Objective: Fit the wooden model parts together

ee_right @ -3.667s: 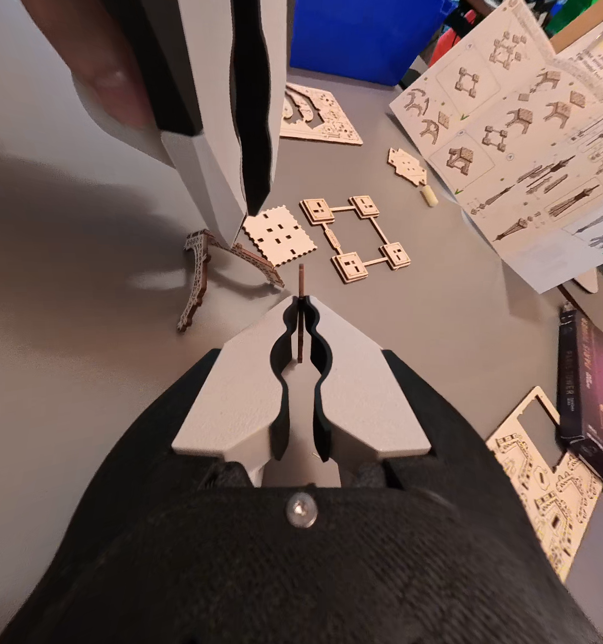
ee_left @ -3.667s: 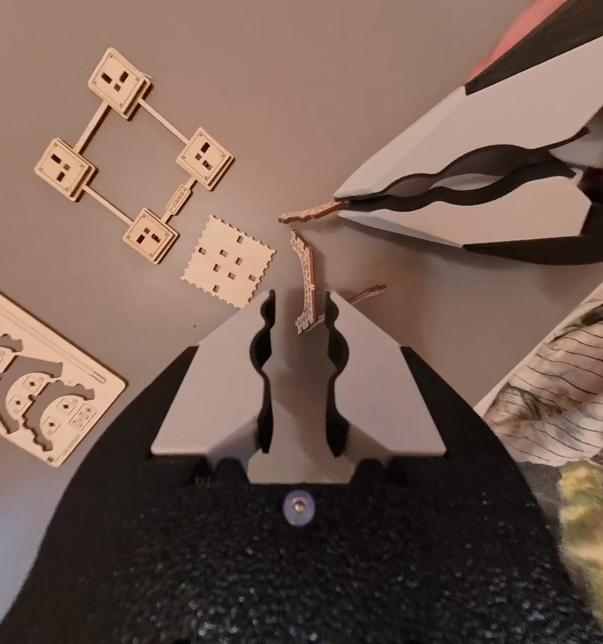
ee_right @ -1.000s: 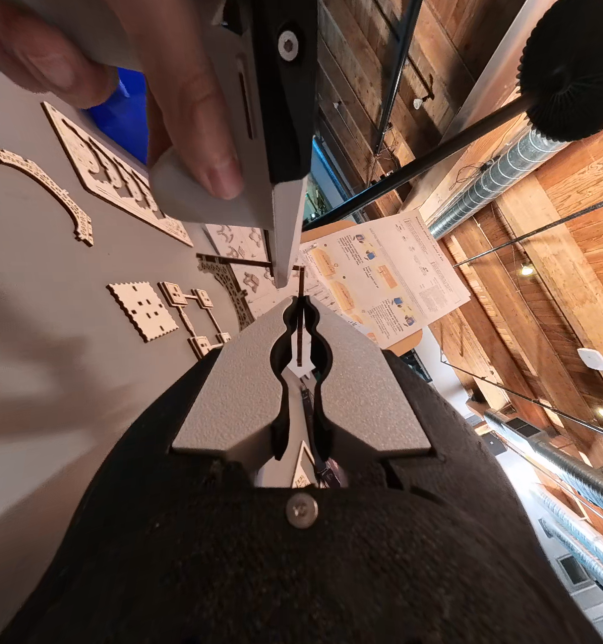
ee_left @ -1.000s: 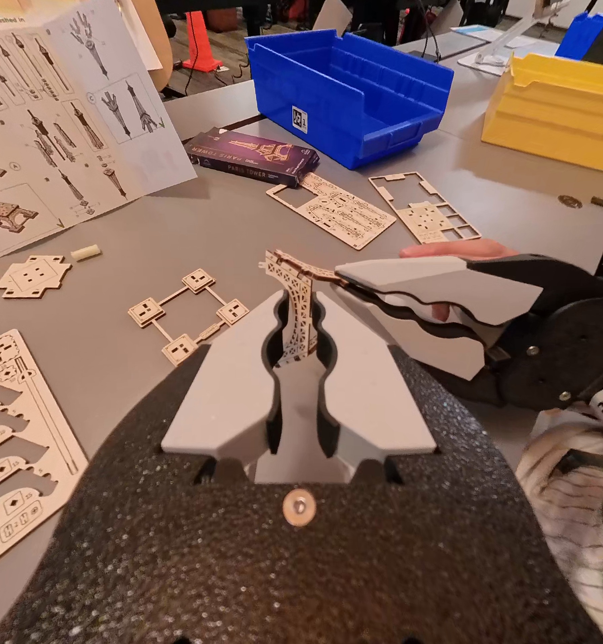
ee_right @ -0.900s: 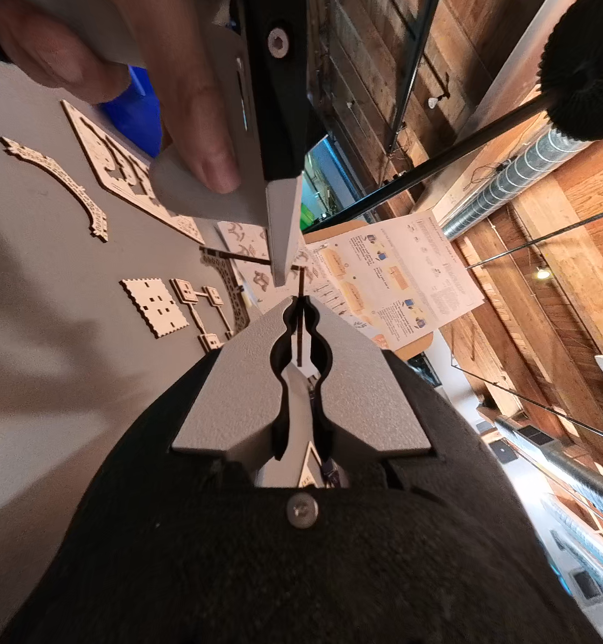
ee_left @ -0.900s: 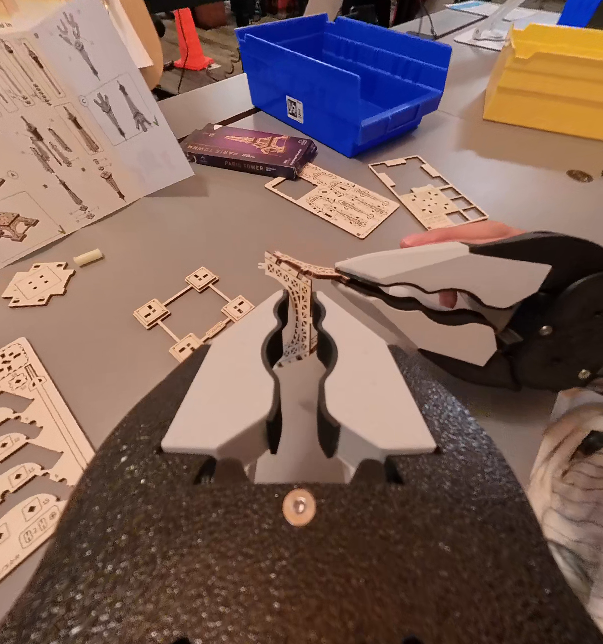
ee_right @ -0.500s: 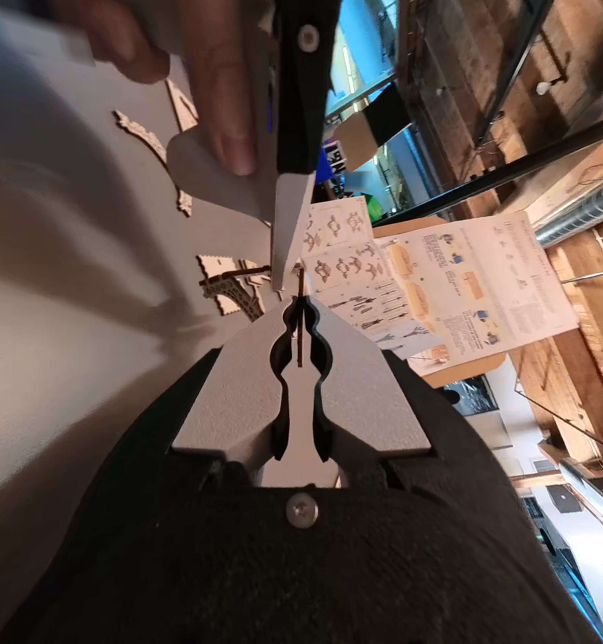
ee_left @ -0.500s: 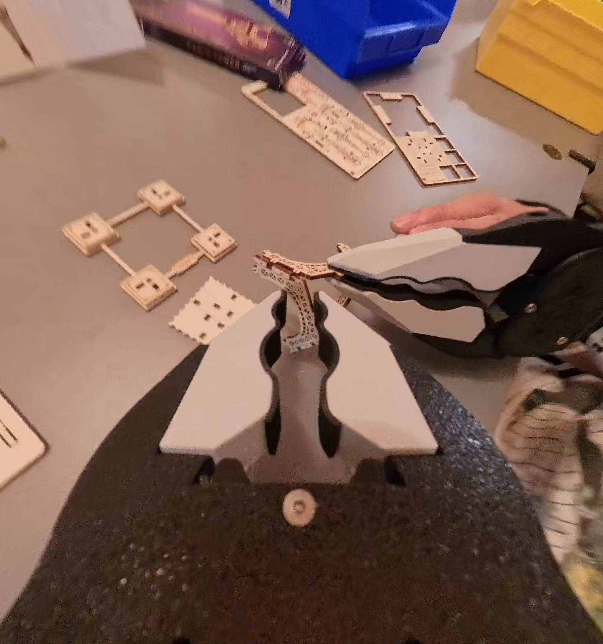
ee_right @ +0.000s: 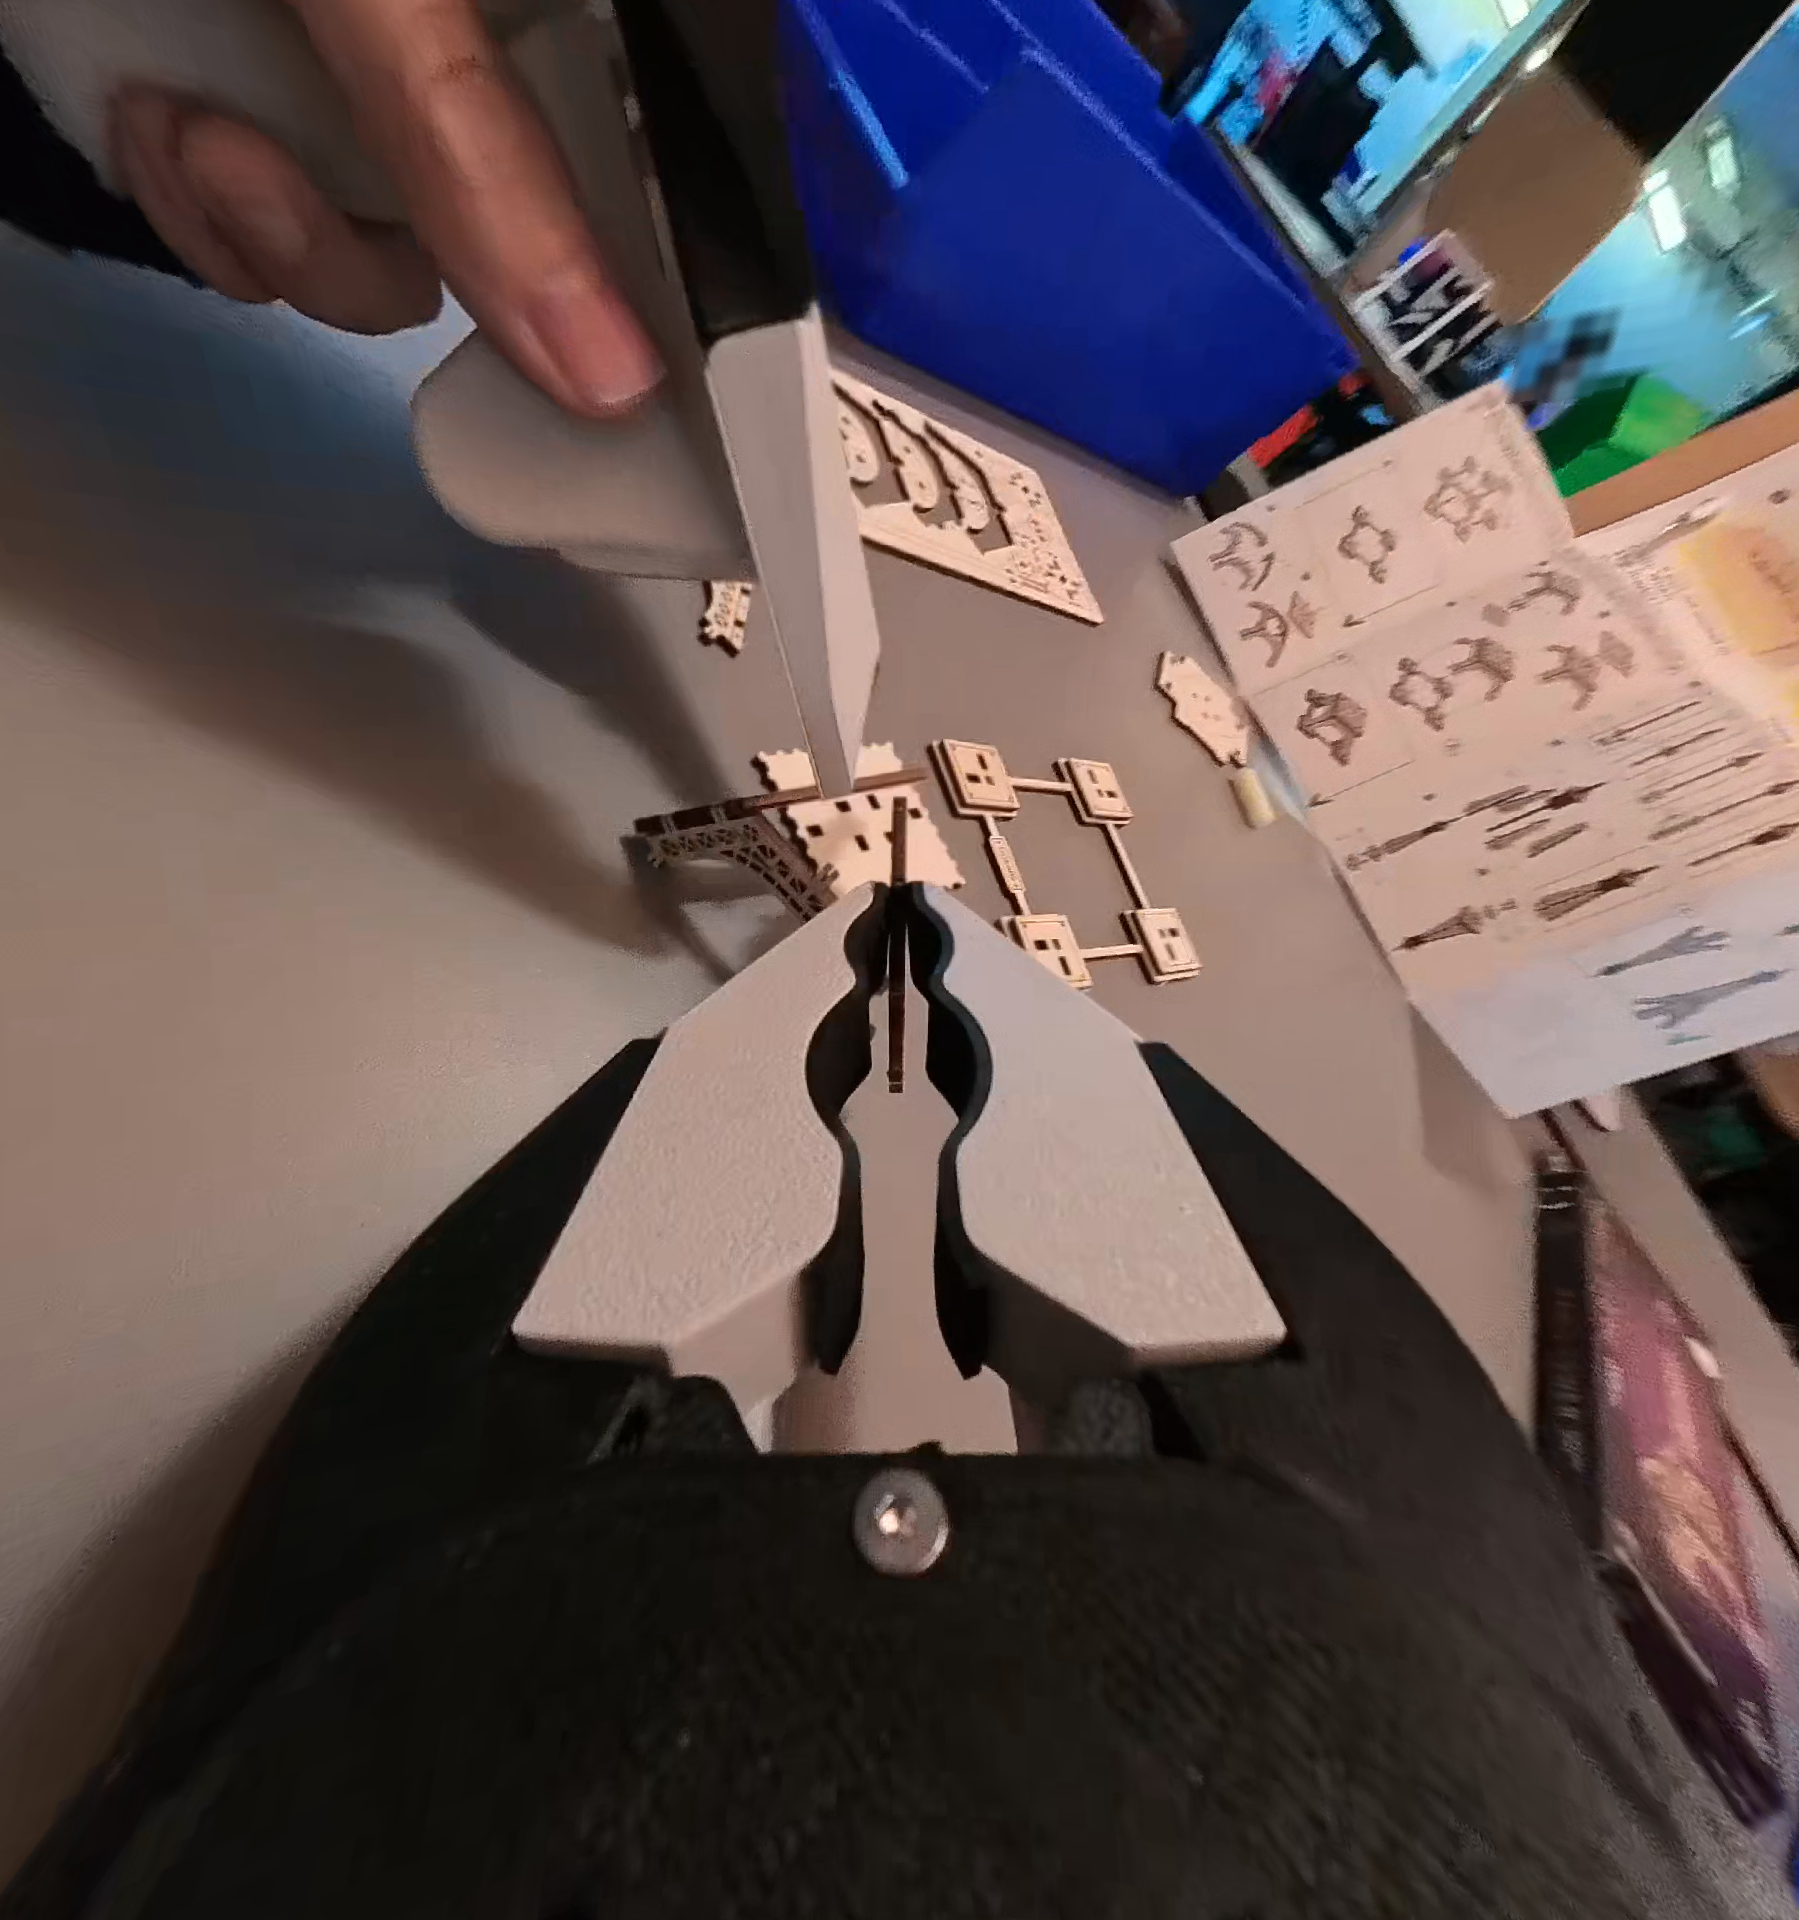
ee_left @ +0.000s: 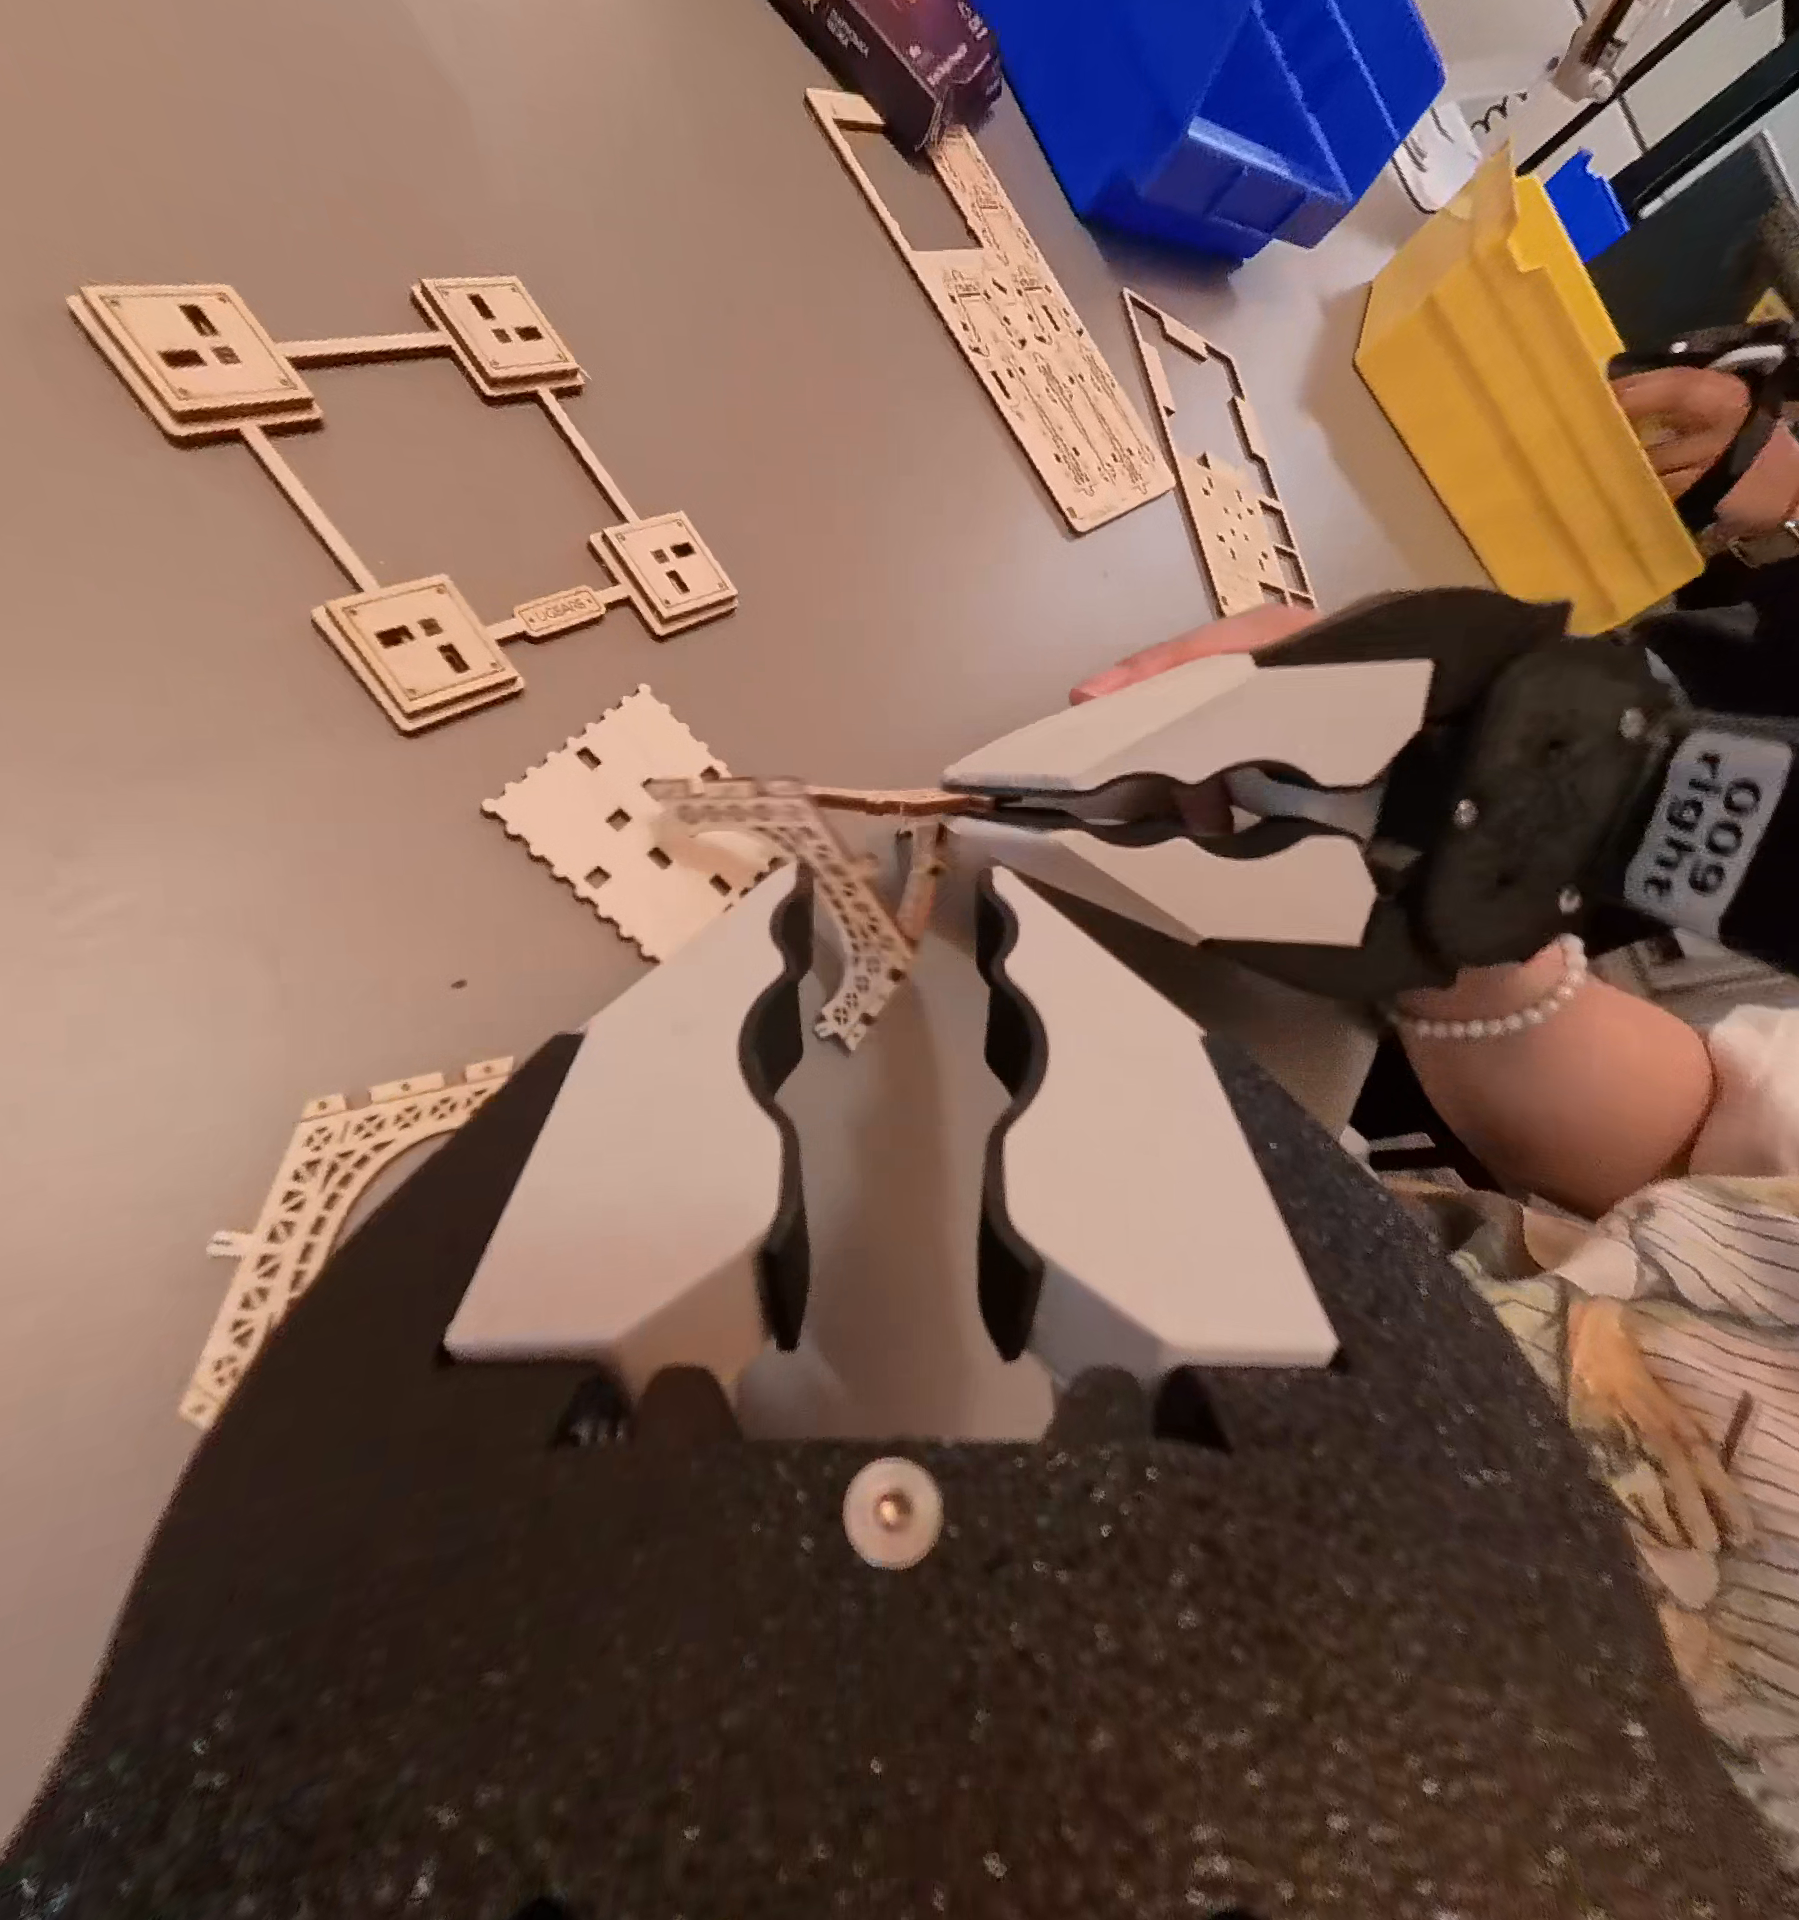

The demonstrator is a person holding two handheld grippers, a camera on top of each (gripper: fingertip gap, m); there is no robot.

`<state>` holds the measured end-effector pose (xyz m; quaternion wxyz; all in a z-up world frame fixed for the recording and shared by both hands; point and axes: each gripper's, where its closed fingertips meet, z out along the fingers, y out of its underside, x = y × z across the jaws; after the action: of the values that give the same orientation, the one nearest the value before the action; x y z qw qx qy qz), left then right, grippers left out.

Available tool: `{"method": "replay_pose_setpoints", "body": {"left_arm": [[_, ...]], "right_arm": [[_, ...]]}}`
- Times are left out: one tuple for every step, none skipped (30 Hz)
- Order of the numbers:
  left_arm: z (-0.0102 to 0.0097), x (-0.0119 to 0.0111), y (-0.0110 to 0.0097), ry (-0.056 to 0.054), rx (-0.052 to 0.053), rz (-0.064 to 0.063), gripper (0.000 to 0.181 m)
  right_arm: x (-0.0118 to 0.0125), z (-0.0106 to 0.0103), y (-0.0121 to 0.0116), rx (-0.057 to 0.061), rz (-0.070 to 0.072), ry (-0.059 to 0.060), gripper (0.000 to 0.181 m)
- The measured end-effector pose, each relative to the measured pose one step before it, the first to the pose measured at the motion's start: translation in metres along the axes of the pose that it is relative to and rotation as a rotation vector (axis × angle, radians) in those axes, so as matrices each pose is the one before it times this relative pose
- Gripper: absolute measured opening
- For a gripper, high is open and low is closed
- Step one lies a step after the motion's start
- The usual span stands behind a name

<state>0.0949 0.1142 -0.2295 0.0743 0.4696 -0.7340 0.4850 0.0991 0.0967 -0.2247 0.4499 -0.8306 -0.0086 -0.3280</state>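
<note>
My right gripper [ee_right: 895,896] is shut on a thin wooden arch piece [ee_right: 896,966], seen edge-on between its tips. It also shows in the left wrist view [ee_left: 962,810], coming in from the right. A second lattice arch [ee_left: 853,925] hangs joined to the held piece at an angle, just above the notched square plate [ee_left: 594,821]. My left gripper [ee_left: 887,888] is open, its jaws on either side of the hanging lattice arch without clamping it. One left finger [ee_right: 812,623] shows above the parts in the right wrist view.
On the grey table lie a square base frame with corner pads [ee_left: 396,488], a loose lattice arch [ee_left: 323,1174], two part sheets [ee_left: 1040,343], a dark box [ee_left: 905,52], a blue bin [ee_left: 1217,104] and a yellow bin [ee_left: 1497,395]. An instruction sheet [ee_right: 1560,748] lies at the right.
My left gripper has opened and let go of the lattice arch. Both grippers have come down toward the table, and the joined arches now hang over the notched plate from the right gripper.
</note>
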Motion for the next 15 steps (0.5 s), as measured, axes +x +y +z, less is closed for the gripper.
{"method": "replay_pose_setpoints", "body": {"left_arm": [[-0.00253, -0.00011, -0.0001, 0.0155, -0.0096, 0.0, 0.028], [-0.00287, 0.00066, 0.00034, 0.0205, -0.0114, 0.0052, 0.028], [-0.00315, 0.00038, 0.00028, 0.016, -0.0097, 0.0104, 0.027], [-0.00288, 0.00018, 0.00042, 0.0132, -0.0081, 0.018, 0.024], [-0.00198, -0.00052, 0.00115, 0.0053, -0.0099, 0.0181, 0.022], [-0.00037, -0.00273, 0.00193, -0.0093, -0.0123, 0.0104, 0.021], [0.00182, -0.00387, 0.00209, -0.0159, -0.0126, 0.0042, 0.02], [0.00362, -0.00255, 0.00253, -0.0081, -0.0133, 0.002, 0.02], [0.00428, 0.00083, 0.00211, 0.0097, -0.0095, 0.0031, 0.019], [0.00397, 0.00373, 0.00147, 0.0246, -0.0046, 0.0041, 0.017], [0.0035, 0.00347, 0.0013, 0.0205, -0.0025, -0.0008, 0.016], [0.00285, 0.00185, 0.00128, 0.0112, -0.0028, -0.0044, 0.014], [0.00208, 0.00197, 0.00016, 0.0114, 0.0052, -0.0036, 0.012], [0.0011, 0.00387, -0.00146, 0.0221, 0.0176, -0.0062, 0.007], [0.00041, 0.00558, -0.00174, 0.0317, 0.0206, -0.0163, 0.004]], "right_arm": [[0.00029, 0.00192, 0.00065, -0.0039, 0.0218, -0.0309, 0.0], [0.00133, 0.00156, 0.00027, 0.0001, 0.0165, -0.0228, 0.0], [0.00253, 0.00119, 0.0003, 0.0012, 0.0129, -0.0128, 0.0], [0.0019, 0.00143, 0.00163, -0.0067, 0.0136, -0.0171, 0.0], [0.0014, 0.00176, 0.003, -0.0149, 0.0162, -0.0225, 0.0], [0.00234, 0.00203, 0.00303, -0.014, 0.0126, -0.014, 0.0], [0.00173, 0.00179, 0.00108, -0.0021, 0.0027, -0.0132, 0.001], [-0.00057, 0.00177, -0.00079, 0.0081, 0.0007, -0.0232, 0.0], [0.0003, 0.00167, -0.0009, 0.0051, 0.0096, -0.014, 0.0], [0.00132, 0.00152, -0.00091, 0.0047, 0.0075, -0.0027, 0.0], [0.00022, 0.00125, -0.00128, 0.0081, 0.0012, -0.0055, 0.0], [-0.00011, 0.00105, -0.00133, 0.009, -0.0014, -0.0043, 0.0], [-0.00024, 0.00103, -0.00075, 0.0054, -0.0001, -0.0021, 0.0], [-0.00239, 0.00119, -0.00012, 0.0021, -0.0043, -0.0141, 0.0], [-0.00302, 0.00118, 0.00044, -0.0014, -0.0119, -0.0163, 0.0]]}}
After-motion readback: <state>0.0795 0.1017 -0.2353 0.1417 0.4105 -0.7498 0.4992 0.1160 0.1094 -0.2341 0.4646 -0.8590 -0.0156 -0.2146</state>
